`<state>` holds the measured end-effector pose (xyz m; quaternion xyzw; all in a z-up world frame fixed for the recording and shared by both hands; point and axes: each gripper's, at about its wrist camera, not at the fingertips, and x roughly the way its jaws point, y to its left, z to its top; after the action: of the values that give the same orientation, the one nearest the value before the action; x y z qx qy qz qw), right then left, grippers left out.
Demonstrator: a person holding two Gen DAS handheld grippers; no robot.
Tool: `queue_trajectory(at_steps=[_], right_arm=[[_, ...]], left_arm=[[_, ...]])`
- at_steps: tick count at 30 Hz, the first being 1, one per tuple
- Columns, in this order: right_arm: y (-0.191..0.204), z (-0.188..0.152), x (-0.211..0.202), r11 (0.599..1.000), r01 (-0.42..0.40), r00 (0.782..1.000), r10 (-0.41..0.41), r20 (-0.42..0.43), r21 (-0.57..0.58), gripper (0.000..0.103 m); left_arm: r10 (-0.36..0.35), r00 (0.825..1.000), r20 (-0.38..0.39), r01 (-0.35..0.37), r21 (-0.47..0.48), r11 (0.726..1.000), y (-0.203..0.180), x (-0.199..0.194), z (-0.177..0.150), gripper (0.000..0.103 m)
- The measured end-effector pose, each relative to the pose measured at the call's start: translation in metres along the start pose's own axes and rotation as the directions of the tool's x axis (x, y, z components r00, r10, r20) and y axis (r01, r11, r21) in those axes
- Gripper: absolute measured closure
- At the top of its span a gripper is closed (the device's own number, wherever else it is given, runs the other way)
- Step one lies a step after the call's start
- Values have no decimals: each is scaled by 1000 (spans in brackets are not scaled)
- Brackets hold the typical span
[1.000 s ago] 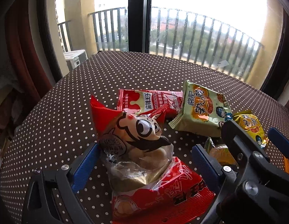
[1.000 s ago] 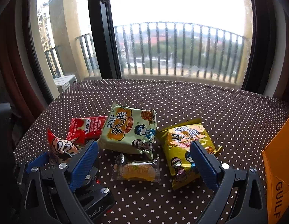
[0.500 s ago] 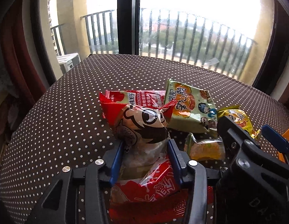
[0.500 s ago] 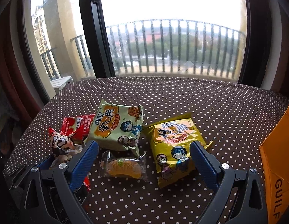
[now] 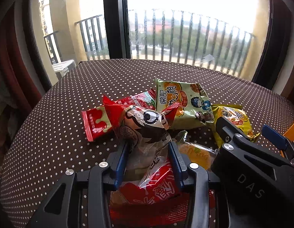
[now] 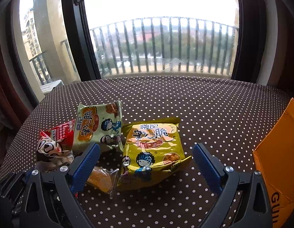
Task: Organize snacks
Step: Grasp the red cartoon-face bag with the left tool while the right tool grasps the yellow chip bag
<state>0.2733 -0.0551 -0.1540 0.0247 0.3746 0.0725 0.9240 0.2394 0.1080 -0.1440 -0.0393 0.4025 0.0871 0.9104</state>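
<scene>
Blue pads of the left gripper [image 5: 147,157], spread wide a second ago, have just been closing and now pinch the cartoon-face bag [image 5: 147,131] at its clear middle, over a red packet [image 5: 150,193]. On the dotted tablecloth [image 6: 203,104], the right gripper [image 6: 146,168] has slid nearer and its jaws stay wide, straddling the yellow noodle bag [image 6: 152,150]. At the yellow bag's ten o'clock lies the green noodle bag [image 6: 98,127]; at eight o'clock, the small orange cake [image 6: 100,178].
</scene>
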Motion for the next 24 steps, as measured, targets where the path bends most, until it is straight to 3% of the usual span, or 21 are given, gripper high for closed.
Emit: queue_trajectory(at_steps=[7, 10, 16, 24], right_arm=[[-3, 0, 23, 1000, 15, 996, -15, -88, 4, 4], [-1, 1, 31, 1000, 24, 994, -24, -109, -2, 17], [-5, -3, 30, 999, 37, 994, -38, -106, -8, 24], [-10, -13, 11, 999, 32, 993, -30, -112, 15, 26]], left_arm=[[18, 1000, 5, -18, 22, 1000, -5, 7, -6, 47], [22, 1000, 3, -22, 18, 1000, -4, 11, -8, 41], [16, 1000, 2, -16, 21, 1000, -6, 11, -11, 41], [-16, 1000, 12, 16, 53, 998, -13, -3, -20, 54]])
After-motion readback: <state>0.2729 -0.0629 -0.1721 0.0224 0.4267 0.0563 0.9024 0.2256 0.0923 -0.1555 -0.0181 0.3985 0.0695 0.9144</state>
